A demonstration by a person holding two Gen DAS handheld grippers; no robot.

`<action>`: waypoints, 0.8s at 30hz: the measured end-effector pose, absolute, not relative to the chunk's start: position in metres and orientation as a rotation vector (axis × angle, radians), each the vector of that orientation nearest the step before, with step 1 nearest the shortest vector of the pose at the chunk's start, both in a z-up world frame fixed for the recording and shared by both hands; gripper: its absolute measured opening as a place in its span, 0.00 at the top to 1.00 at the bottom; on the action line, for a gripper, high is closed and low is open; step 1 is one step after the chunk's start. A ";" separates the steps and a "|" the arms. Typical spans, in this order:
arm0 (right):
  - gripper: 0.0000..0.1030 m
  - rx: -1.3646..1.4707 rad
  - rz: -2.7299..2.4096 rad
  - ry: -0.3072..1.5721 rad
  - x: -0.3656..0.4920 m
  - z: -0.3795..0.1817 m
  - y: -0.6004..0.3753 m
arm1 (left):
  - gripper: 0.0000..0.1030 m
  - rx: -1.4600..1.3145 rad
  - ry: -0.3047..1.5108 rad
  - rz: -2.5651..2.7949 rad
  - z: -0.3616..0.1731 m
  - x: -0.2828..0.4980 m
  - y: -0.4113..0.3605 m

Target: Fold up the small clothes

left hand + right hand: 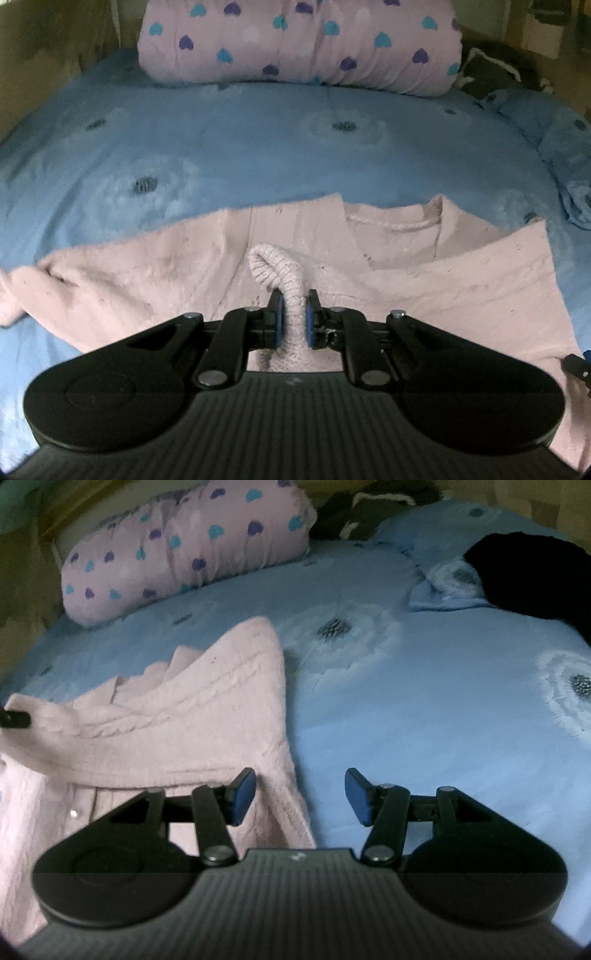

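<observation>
A small pale pink knitted sweater [424, 291] lies on the blue bedspread, its neckline toward the far side. My left gripper [294, 317] is shut on a ribbed pink cuff [275, 273] of the sweater, which sticks up between the blue pads. In the right wrist view the same sweater [207, 716] lies at the left, with a sleeve folded across it. My right gripper [300, 797] is open and empty, its left finger over the sweater's right edge and its right finger over bare bedspread. The left gripper's tip shows at the far left edge [14, 718].
A blue bedspread [258, 147] with dandelion prints covers the bed. A pink heart-print bolster [299, 40] lies along the far side. A dark garment [535, 579] sits at the far right, and blue pillows [554, 129] lie beside it.
</observation>
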State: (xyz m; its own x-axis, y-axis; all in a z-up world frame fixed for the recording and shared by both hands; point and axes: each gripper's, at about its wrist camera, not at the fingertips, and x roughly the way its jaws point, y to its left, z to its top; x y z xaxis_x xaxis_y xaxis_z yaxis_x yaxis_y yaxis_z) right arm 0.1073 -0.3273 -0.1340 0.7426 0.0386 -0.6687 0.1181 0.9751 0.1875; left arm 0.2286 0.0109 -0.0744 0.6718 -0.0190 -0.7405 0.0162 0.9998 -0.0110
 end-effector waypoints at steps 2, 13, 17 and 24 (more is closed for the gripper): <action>0.46 0.216 -0.042 0.744 0.108 -0.136 -0.327 | 0.86 -0.003 0.831 -0.025 -0.081 0.229 0.013; 0.46 0.281 -0.030 0.679 0.168 -0.119 -0.335 | 0.86 0.034 0.842 -0.055 -0.096 0.230 0.014; 0.46 0.333 -0.037 0.732 0.211 -0.126 -0.339 | 0.86 0.034 0.855 -0.060 -0.105 0.228 0.019; 0.46 0.437 0.017 0.742 0.241 -0.130 -0.343 | 0.86 0.024 0.795 -0.072 -0.092 0.232 0.020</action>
